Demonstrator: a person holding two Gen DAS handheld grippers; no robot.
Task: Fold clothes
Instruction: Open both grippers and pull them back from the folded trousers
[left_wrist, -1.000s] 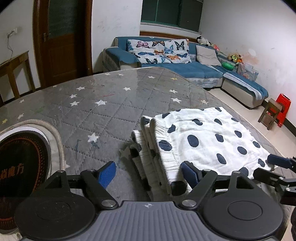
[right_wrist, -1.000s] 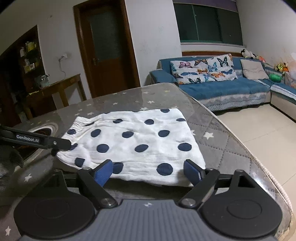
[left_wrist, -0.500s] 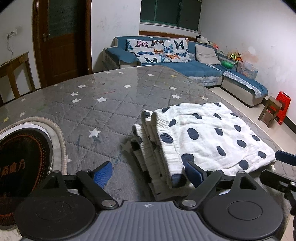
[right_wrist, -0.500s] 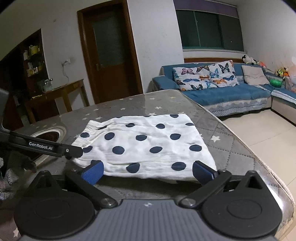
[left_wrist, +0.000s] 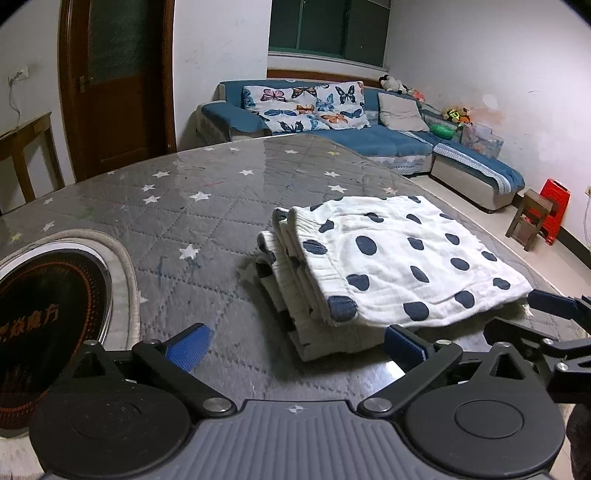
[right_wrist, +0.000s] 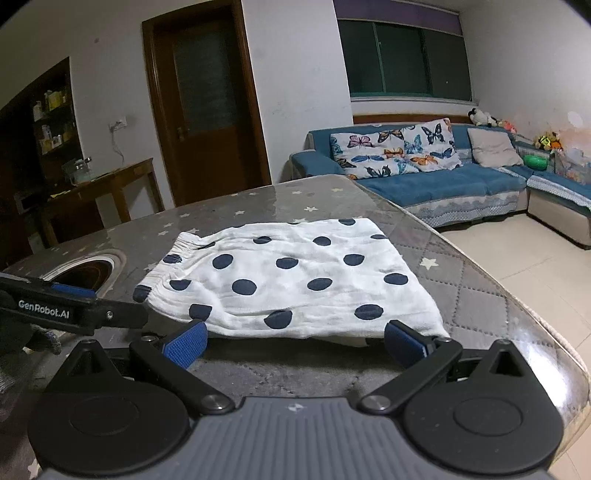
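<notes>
A white garment with dark blue dots (left_wrist: 391, 266) lies folded in several layers on the grey star-quilted table (left_wrist: 207, 221); it also shows in the right wrist view (right_wrist: 291, 280). My left gripper (left_wrist: 295, 343) is open and empty, just short of the garment's near left corner. My right gripper (right_wrist: 293, 339) is open and empty, just short of the garment's near edge. The right gripper's fingers (left_wrist: 554, 302) show at the right in the left wrist view. The left gripper's finger (right_wrist: 74, 310) shows at the left in the right wrist view.
A round black cooktop (left_wrist: 44, 317) is set into the table at the left. The table's curved edge (right_wrist: 546, 332) drops off close to the right of the garment. A blue sofa (left_wrist: 369, 122), a wooden door (right_wrist: 210, 110) and a side table (right_wrist: 103, 188) stand beyond.
Both grippers have drawn back toward me and away from the garment. The garment lies still.
</notes>
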